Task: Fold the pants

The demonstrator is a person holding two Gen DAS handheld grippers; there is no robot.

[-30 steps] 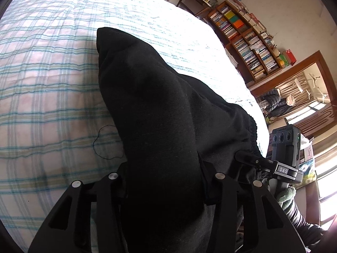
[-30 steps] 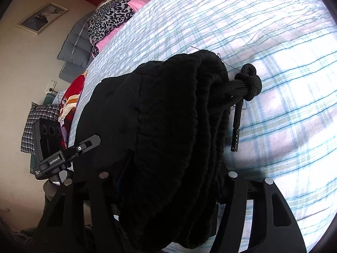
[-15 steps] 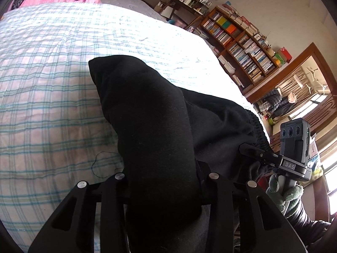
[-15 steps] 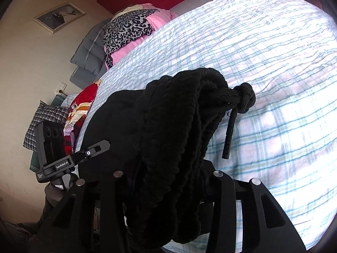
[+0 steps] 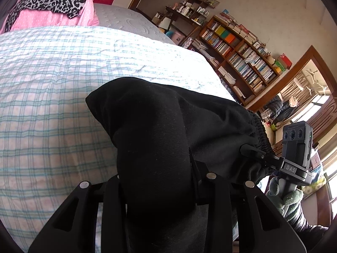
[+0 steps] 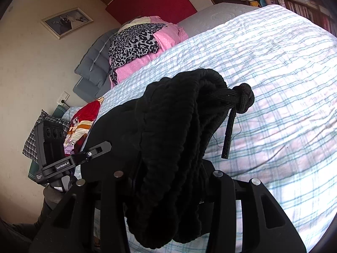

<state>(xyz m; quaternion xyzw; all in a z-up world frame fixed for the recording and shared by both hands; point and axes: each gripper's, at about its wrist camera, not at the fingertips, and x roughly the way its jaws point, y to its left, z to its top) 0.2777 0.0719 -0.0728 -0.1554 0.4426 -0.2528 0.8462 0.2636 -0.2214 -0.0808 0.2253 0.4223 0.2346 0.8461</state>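
Bed (image 5: 52, 109), plaid cover: more of it, plus the far pillows (image 5: 52, 4), now shows than a second ago, so both grippers have risen. Black pants (image 5: 160, 139) hang off the cover near the bed's near edge, bunched where a second ago they lay lower. Left hand-held gripper (image 5: 158, 191) is closing, its pads pinching a thick fold of leg fabric. Right hand-held gripper (image 6: 166, 187) pinches the gathered waistband (image 6: 179, 126); the knotted drawstring (image 6: 242, 101) dangles free. Judgement: the garment is lifted for carrying over or laying out; no fold is yet complete.
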